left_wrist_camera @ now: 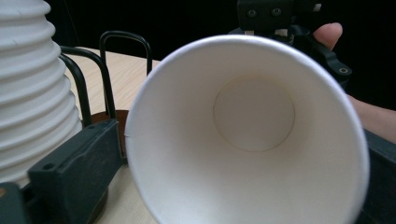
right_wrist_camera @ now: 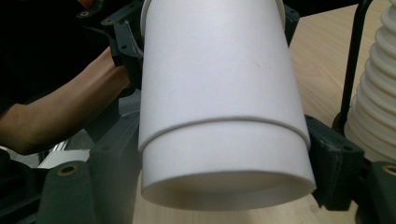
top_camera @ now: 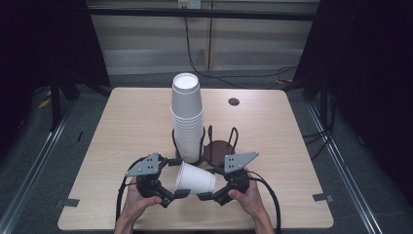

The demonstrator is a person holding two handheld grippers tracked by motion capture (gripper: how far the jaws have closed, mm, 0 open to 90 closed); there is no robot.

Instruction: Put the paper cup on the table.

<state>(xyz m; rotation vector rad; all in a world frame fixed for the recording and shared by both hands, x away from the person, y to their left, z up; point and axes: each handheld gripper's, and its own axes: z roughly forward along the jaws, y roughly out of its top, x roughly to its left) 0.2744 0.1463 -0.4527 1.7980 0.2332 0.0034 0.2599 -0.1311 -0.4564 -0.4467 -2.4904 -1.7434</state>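
Gripping the paper cup (top_camera: 195, 179) base, your right gripper (top_camera: 208, 195) sat at 3 o'clock. Your left gripper (top_camera: 176, 195) stood open around its rim at 9 o'clock.

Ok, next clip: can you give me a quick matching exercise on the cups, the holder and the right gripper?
Things:
1 cup stack
2 loose cup
3 wire holder
4 right gripper

States:
A black loops around the stack's foot
B jaws shut on the cup's base end
C upright, nested
D on its side between the two grippers

Pairs: 1-C, 2-D, 3-A, 4-B
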